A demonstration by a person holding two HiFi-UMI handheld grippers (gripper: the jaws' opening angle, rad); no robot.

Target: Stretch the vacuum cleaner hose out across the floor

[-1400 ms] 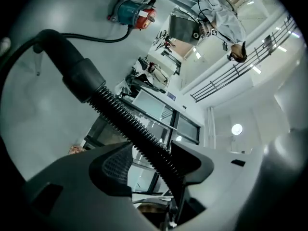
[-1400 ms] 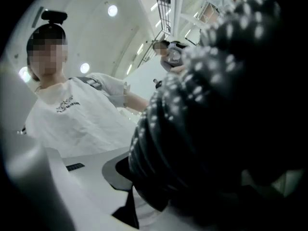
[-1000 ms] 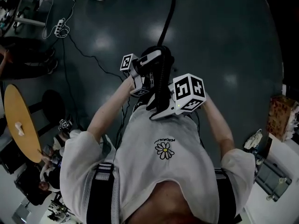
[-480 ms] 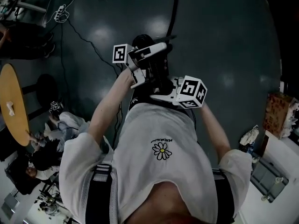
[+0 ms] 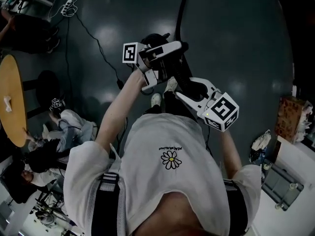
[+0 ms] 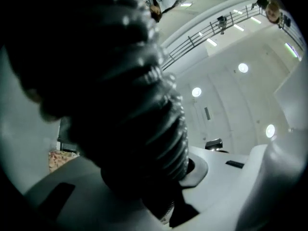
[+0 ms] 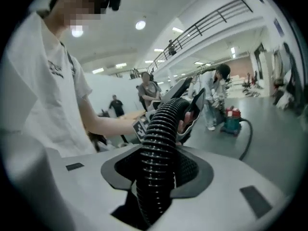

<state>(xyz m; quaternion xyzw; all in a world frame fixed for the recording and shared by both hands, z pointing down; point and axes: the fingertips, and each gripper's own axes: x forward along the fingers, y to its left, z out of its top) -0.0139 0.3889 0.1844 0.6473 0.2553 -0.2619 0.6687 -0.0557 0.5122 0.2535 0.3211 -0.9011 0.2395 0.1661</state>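
A black ribbed vacuum hose (image 5: 181,14) runs from the top of the head view down to both grippers in front of the person's chest. My left gripper (image 5: 172,69) is the farther one; its jaws have just been closing and now clamp the hose (image 6: 144,129), which fills the left gripper view. My right gripper (image 5: 176,88) sits nearer the body; the hose (image 7: 161,138) passes between its dark pads (image 7: 192,170). Its jaws have just eased open a little but still hold it. The red and teal vacuum cleaner (image 7: 233,121) stands far off on the floor.
A round wooden table (image 5: 10,102) and seated people (image 5: 64,127) are at the left. A power strip (image 5: 69,6) and thin cable (image 5: 93,38) lie on the dark floor. A patterned box (image 5: 290,119) and white furniture stand at the right. People (image 7: 216,95) stand near the vacuum.
The left gripper has moved away from the body, up the view, with the hose. The right gripper has swung down and to the right, its marker cube now lower right.
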